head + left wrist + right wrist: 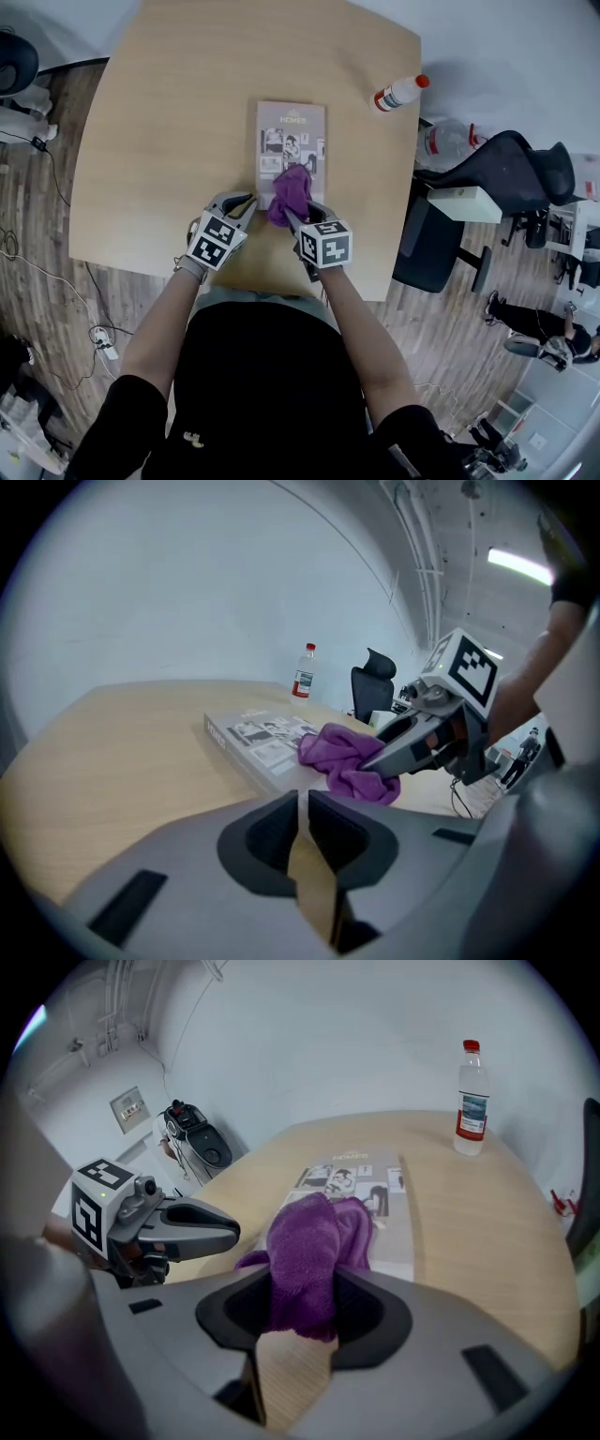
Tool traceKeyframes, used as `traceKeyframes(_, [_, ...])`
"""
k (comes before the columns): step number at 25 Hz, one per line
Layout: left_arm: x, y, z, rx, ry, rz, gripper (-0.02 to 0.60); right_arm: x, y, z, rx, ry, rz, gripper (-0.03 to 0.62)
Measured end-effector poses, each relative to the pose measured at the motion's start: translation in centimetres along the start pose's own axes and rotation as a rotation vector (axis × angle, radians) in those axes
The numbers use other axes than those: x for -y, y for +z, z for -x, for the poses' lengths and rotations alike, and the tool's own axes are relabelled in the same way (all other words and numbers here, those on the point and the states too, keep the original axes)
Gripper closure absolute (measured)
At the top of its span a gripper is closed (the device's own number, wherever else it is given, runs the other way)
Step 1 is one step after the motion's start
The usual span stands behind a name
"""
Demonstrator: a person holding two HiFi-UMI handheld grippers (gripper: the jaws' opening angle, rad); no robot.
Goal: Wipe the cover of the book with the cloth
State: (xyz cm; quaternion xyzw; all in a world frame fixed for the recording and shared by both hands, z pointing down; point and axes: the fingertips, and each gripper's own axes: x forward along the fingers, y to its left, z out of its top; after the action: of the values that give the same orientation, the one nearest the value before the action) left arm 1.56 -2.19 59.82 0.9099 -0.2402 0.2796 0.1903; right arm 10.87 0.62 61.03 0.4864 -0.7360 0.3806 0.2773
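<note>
We are pinching the purple cloth (305,1237) firmly in our right gripper (302,1285), resting it on the book (292,136) at its 6 o'clock edge, mid-table (159,150). Our left gripper (303,806), at the cloth's 9 o'clock, is holding nothing, jaws barely parted.

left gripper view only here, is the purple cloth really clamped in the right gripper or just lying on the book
observer: Clamped. The right gripper view shows the purple cloth pinched between the jaws of the right gripper.
operator: where's my left gripper relative to the book
observer: From the head view, the left gripper is at the near left corner of the grey illustrated book, which lies flat on the light wooden table.
</note>
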Motion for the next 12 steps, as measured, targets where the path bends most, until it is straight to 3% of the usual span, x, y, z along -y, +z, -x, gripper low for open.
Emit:
traceKeyframes(5, [-0.3,-0.6,-1.9,-0.063,0.028,0.019,0.548,0.1,0.0,-0.1,-0.013,0.002,-0.014,0.416])
traceKeyframes(12, [-0.2,-0.8,-2.2,-0.094,0.015,0.114,0.554,0.6,0.5,-0.5,-0.03,-0.003,-0.037,0.416])
